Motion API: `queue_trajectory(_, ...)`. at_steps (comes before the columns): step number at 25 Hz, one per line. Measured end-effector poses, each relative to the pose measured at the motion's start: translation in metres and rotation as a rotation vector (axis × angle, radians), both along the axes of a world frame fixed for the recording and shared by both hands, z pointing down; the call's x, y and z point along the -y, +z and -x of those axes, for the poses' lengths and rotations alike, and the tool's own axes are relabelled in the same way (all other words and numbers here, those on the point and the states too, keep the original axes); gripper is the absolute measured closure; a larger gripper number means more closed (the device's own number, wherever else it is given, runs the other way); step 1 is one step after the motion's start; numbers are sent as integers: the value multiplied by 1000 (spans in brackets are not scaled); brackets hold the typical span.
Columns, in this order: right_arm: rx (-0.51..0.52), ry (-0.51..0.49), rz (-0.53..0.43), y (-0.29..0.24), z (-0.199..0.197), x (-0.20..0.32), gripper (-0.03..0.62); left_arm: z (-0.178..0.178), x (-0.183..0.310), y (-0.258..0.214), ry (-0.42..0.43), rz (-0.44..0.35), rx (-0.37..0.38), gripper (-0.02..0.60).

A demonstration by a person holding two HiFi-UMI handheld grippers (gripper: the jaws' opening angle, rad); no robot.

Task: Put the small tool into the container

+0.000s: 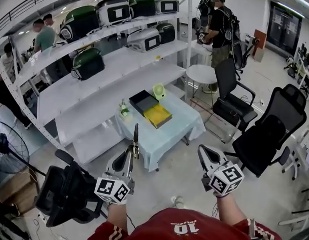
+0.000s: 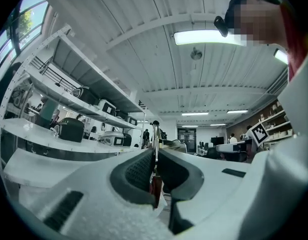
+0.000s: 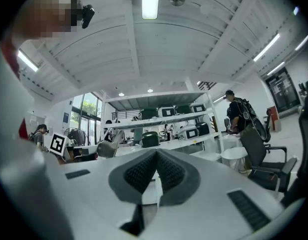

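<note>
My left gripper (image 1: 129,155) (image 2: 155,156) is shut on a small screwdriver-like tool (image 1: 135,136). The tool's thin metal shaft (image 2: 155,136) sticks out past the jaw tips, and its dark red handle (image 2: 154,186) sits between the pads. I hold it raised, well short of the table. A dark open box (image 1: 143,100) with a yellow tray (image 1: 158,115) beside it lies on the blue-clothed table (image 1: 167,134) ahead. My right gripper (image 1: 204,154) (image 3: 156,156) is shut on nothing, held level with the left one and to its right.
A green object (image 1: 159,90) and a small bottle (image 1: 124,108) also stand on the table. White shelves (image 1: 94,79) with dark appliances run behind it. Black office chairs stand at the right (image 1: 264,134) and lower left (image 1: 69,191). A person (image 1: 219,24) stands at the back.
</note>
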State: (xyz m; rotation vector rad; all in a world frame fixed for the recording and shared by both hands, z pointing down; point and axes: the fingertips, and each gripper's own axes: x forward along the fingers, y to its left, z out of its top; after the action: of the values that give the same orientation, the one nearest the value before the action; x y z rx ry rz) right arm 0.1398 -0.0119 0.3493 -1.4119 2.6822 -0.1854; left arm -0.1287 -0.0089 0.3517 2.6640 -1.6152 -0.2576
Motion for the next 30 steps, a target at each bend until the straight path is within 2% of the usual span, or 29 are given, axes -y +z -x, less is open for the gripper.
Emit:
queue_trajectory(8, 38, -15, -23, -12, -48, 95, 589, -43, 89, -17, -18, -21, 64, 558)
queue_trajectory(13, 73, -23, 2, -5, -69, 145, 589, -62, 123, -22, -40, -22, 59, 558)
queue_trajectory(21, 84, -50, 16, 2, -53, 203, 589, -58, 178, -8, -40, 12, 68, 558)
queue_trajectory(30, 28, 0, 23, -1, -8, 291, 589, -21, 285, 5, 29, 23, 27, 558)
